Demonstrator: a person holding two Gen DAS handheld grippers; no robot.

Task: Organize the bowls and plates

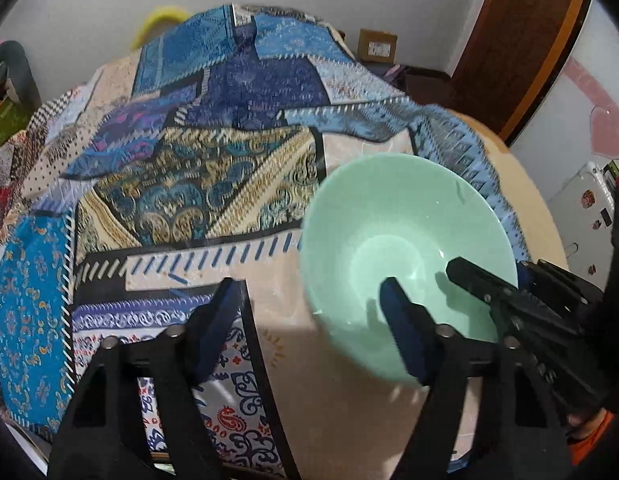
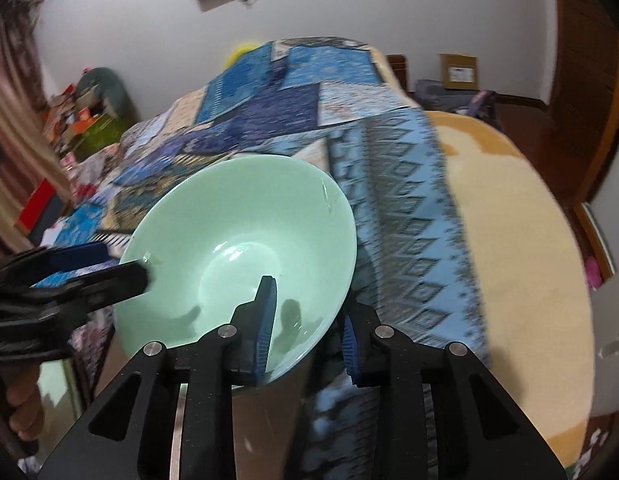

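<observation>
A mint-green bowl (image 1: 405, 216) is tilted above the patchwork cloth (image 1: 237, 184). In the right wrist view my right gripper (image 2: 309, 332) is shut on the near rim of the bowl (image 2: 245, 216), one finger inside and the other under the outer wall. My left gripper (image 1: 309, 286) straddles the bowl's left rim. Its right finger (image 1: 405, 336) is inside the bowl. Its left finger (image 1: 221, 320) stands well clear of the wall, so the gripper is open. The right gripper (image 1: 489, 276) enters the left wrist view from the right. The left gripper (image 2: 109, 268) enters the right wrist view from the left.
The patchwork cloth covers a bed, with a tan blanket (image 2: 521, 240) to its right. A cardboard box (image 1: 377, 45) and a wooden door (image 1: 521, 48) stand at the back right. Clutter (image 2: 81, 120) lies at the left wall. A person's hand (image 2: 21, 404) shows at lower left.
</observation>
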